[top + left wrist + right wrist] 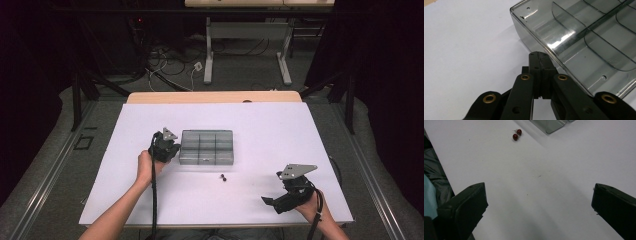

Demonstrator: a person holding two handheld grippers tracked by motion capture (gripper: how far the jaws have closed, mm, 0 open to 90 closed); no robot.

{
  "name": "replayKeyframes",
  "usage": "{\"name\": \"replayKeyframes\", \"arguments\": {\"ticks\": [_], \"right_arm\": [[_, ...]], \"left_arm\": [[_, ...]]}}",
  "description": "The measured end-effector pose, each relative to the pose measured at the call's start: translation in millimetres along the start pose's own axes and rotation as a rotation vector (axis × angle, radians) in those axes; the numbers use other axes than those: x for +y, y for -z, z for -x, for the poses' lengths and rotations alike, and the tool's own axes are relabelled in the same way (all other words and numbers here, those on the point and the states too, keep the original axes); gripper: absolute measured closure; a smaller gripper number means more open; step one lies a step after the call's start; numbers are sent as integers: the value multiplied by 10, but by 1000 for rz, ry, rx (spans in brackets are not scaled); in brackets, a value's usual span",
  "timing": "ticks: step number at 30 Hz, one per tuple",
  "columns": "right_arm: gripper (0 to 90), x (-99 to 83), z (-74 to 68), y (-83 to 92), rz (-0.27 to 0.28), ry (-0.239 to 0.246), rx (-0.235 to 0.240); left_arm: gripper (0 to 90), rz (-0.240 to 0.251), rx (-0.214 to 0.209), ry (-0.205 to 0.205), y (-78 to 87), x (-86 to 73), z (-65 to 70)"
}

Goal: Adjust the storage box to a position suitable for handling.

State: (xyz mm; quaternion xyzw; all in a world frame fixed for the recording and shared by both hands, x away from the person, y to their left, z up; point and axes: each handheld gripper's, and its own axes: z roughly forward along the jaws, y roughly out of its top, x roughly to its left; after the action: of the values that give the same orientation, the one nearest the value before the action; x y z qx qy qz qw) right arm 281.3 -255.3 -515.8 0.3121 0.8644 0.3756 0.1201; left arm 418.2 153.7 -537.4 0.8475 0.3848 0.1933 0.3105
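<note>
Left tool (539, 56) closed beside box (584, 45); right tool (539, 205) wide, its view revealing red beads (517, 134)

White table (280, 125), compartment box (206, 147), two beads (223, 177)

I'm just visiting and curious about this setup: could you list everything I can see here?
Table: one, white top, centre of the room.
Compartment box: one, clear grey plastic, mid-table; its compartments look empty.
Small round pieces: two, dark red, on the table just in front of the box.
Second table: one, pale legs, behind.
Cables: several, black and white, on the floor behind.
Left gripper: one, black, jaws shut, at the box's left end.
Right gripper: one, black, jaws wide open, near the table's front right.
Hands: two, holding the grippers.
</note>
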Motion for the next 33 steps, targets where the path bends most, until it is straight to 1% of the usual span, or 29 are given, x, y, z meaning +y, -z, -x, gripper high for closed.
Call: {"name": "replayKeyframes", "arguments": {"ticks": [2,3,5,7,8,9,10,11,12,15,16,18,20,22,24,26,27,28,29,30,31,32,33], "right_arm": [[0,0,0,-4,0,-2,3],[0,0,0,-6,-1,-3,4],[0,1,-1,-9,-3,3,5],[0,2,-5,-10,-4,-1,7],[0,2,0,-11,-3,5,7],[0,1,-1,-12,-4,0,7],[0,1,4,-11,-3,4,6],[0,-1,0,-7,-4,-2,4],[0,-1,0,-7,-4,-1,4],[0,1,-2,-7,-4,1,3],[0,1,-3,-9,-4,0,5],[0,1,-2,-9,-5,0,5],[0,1,5,-11,-3,7,6],[0,0,0,-7,-4,1,3],[0,-1,-1,-6,-5,1,2],[0,-1,0,-7,-4,1,3],[0,-1,-1,-6,-5,2,2],[0,0,-2,-6,-5,2,2],[0,0,0,-5,-3,6,5],[0,0,-2,-4,-2,5,5],[0,1,-1,-4,-1,9,7],[0,-1,-9,2,-3,-1,6],[0,-1,-7,4,-2,2,7]], "left_arm": [[899,14,9,2,-22,17,25],[899,4,1,-7,-21,33,27],[899,15,2,-4,-43,44,58],[899,12,-1,-10,-49,55,72],[899,8,-7,-14,-50,65,80],[899,10,-1,-20,-53,69,86],[899,11,-3,-22,-55,74,89],[899,11,-6,-13,-60,74,106],[899,8,-7,-20,-58,80,109],[898,16,-14,-11,-68,81,124],[899,24,-7,-9,-76,79,133],[898,17,-15,-19,-77,89,133],[899,26,-16,-17,-91,93,148],[899,30,-23,-9,-98,98,160],[898,32,-25,-19,-103,101,159],[898,33,-26,-19,-104,100,159],[892,37,-22,-16,-104,99,158],[867,35,-18,-17,-97,97,151],[841,34,-27,-10,-85,90,144],[818,38,-30,-14,-70,85,128],[783,38,-28,-7,-48,79,116],[734,39,-38,-1,-21,69,102],[718,40,-39,-1,11,63,87]]}}
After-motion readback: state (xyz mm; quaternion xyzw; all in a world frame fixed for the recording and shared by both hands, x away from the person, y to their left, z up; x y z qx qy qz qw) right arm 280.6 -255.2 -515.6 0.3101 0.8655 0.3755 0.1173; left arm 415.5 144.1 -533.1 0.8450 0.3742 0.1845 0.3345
